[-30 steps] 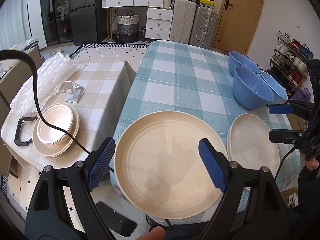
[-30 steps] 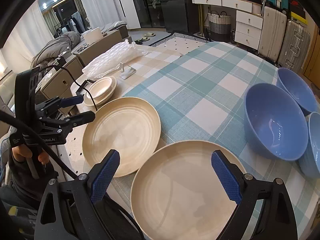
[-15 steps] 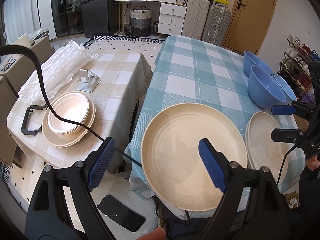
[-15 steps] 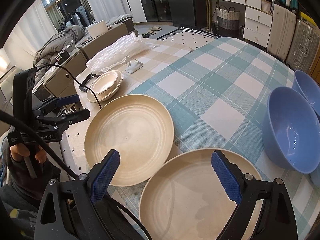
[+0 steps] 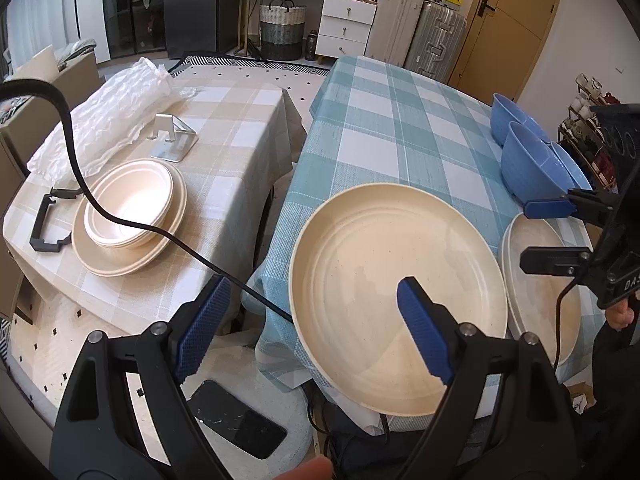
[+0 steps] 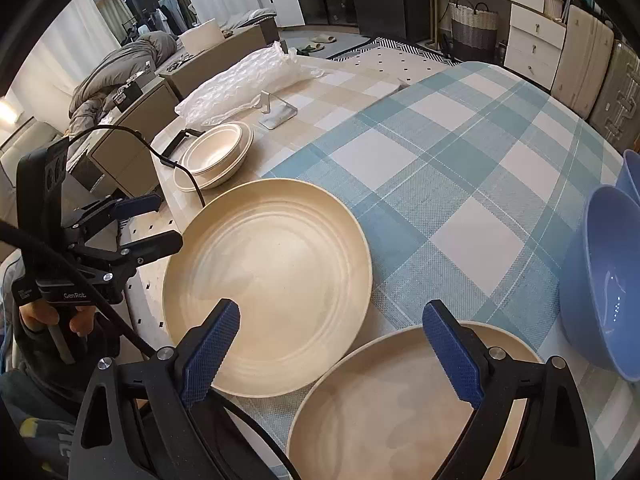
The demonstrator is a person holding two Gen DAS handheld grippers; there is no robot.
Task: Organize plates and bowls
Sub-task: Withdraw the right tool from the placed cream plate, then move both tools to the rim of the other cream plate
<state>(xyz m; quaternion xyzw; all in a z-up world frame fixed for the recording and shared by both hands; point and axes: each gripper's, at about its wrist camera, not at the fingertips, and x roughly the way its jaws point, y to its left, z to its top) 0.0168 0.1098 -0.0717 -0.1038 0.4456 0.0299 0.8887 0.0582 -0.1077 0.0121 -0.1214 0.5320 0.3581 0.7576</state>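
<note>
left gripper [image 5: 308, 320] and right gripper [image 6: 336, 344] — both wide open, holding nothing — hang over two cream plates [image 5: 396, 300] at the blue-checked table's [image 5: 400, 140] near edge; approach each rim squarely, one finger under the overhang.

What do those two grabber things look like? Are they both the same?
Yes, they match. The left gripper and the right gripper each have a black frame with silver bolts and two fingers covered in bumpy blue pads. A black cable trails from the left one. White lettering is printed on the black bodies. Each has a handle held in a hand.
</note>
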